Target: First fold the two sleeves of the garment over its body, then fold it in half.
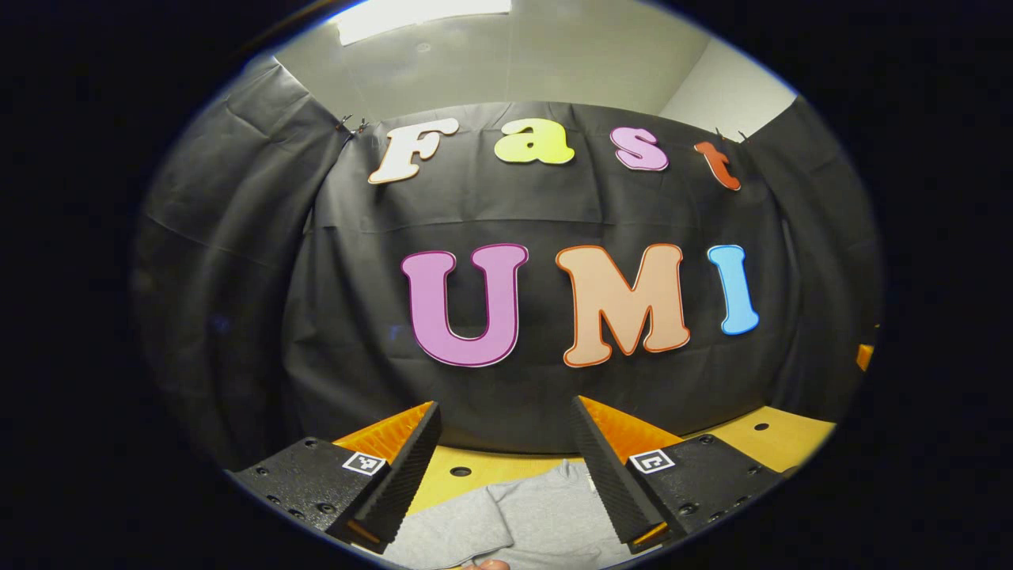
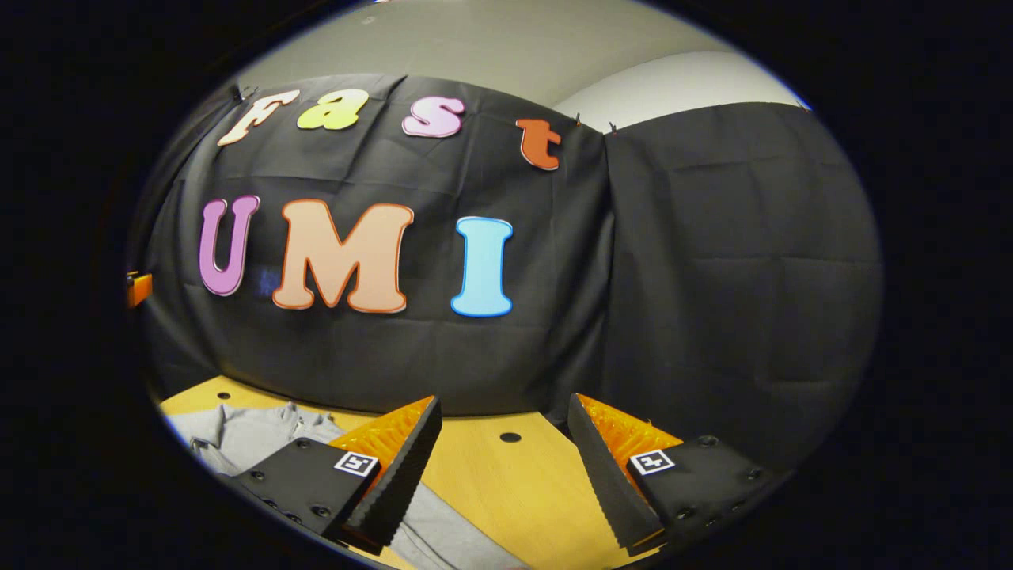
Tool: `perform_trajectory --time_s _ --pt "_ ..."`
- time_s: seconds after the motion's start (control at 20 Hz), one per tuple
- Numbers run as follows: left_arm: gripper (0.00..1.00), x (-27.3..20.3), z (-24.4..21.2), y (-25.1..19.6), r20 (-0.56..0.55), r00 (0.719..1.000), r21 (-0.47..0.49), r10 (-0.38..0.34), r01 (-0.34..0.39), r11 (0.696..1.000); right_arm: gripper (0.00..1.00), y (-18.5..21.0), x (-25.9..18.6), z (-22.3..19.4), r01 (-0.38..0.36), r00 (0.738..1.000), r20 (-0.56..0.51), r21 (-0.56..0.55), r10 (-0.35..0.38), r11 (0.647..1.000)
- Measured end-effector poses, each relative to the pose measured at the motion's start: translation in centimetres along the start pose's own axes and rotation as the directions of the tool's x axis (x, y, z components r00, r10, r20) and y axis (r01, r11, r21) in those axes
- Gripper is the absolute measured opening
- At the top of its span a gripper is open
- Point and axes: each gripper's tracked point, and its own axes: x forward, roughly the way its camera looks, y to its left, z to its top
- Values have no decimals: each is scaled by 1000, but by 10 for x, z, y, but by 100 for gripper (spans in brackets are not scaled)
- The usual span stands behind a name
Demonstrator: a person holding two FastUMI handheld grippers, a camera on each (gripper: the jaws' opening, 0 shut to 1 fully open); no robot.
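The garment lies on the counter below and between the left claw's fingers; it lies left of the right claw, the booth wall behind.

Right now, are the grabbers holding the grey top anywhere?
No. The left gripper and right gripper are both open, with nothing between their fingers. The grey top lies on the table.
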Motion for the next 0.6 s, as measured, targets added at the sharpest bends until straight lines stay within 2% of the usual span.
perform_trajectory --time_s 0.15,0.35,0.6 --pt "95 2 -5 0 -9 1000 3 0 0 1000 99 -5 -4 -42 -25 993 -119 -13 23 1000" --pt "95 5 -9 -1 -21 1000 1 0 0 1000 100 -14 -17 -95 -41 966 -257 -39 30 998" --pt "95 9 -14 -4 -38 999 5 -3 3 1000 100 -23 -43 -160 -42 908 -418 -16 31 999"
